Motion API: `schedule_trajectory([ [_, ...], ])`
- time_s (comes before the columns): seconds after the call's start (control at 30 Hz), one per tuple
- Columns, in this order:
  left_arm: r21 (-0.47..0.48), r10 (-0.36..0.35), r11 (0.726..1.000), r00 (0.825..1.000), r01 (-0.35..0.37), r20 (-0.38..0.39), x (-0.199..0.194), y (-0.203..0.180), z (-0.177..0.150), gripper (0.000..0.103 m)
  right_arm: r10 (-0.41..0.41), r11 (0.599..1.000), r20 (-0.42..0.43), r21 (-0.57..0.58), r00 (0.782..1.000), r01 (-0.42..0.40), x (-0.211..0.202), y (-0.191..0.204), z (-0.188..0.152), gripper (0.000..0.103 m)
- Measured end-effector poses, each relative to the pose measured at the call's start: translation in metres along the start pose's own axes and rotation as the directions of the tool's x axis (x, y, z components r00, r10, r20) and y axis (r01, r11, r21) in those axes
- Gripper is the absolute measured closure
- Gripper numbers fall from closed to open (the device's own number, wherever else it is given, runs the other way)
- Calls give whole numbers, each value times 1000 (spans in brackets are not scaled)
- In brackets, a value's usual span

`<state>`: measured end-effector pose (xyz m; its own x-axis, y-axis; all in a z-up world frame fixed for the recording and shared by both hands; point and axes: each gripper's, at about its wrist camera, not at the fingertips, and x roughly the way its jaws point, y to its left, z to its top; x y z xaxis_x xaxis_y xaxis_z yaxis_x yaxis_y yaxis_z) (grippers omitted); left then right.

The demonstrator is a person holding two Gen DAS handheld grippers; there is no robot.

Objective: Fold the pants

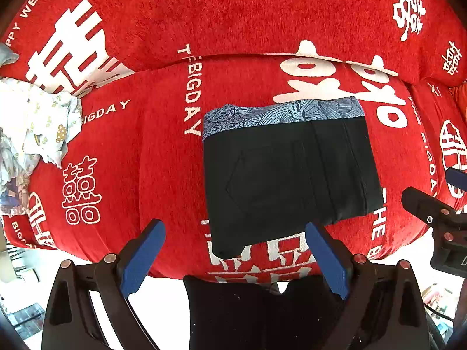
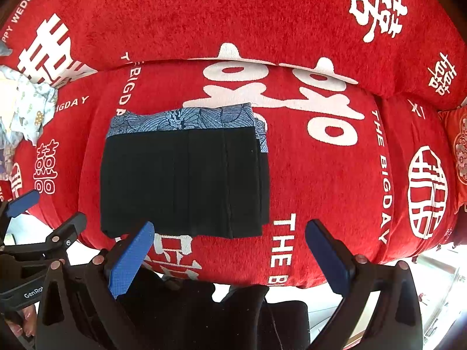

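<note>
Both jaws stand spread wide and hold nothing. From the left wrist camera, the left gripper [image 1: 235, 256] hangs over the near edge of the red sofa [image 1: 163, 157], its blue pads [image 1: 143, 258] on each side of the near corner of the black pants [image 1: 289, 175], not touching the cloth. The right gripper [image 2: 230, 255] also hangs at the sofa edge, just to the right of the pants [image 2: 184, 183] and free of them; its left pad is close to the near hem.

The pants lie folded into a flat block in the middle of the seat cushion. A back pocket seam shows on top, and folded layers form ridges along the right side. Under the far edge of the pants lies a blue patterned cloth [image 1: 283, 110], folded too, which shows as a strip behind them and a little at the right edge.

At the far left of the seat sits a pile of pale crumpled clothes [image 1: 41, 122], well apart from the pants. White printed words and signs cover the sofa.

Each camera sees the other gripper at its frame edge, near the sofa front.
</note>
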<state>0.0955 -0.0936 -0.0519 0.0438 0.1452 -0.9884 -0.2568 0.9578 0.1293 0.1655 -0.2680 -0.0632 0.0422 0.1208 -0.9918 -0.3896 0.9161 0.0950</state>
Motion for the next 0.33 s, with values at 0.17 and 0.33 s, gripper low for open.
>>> schedule_trajectory([
  [0.17, -9, 5, 1000, 1000, -5, 3, 0, 1, -2, 6, -1, 1000, 0, -2, 1000, 1, 0, 0, 1, 0],
  [0.33, -19, 2, 1000, 1000, -1, 15, -1, 4, -3, 6, -1, 1000, 0, -1, 1000, 1, 0, 0, 1, 0],
])
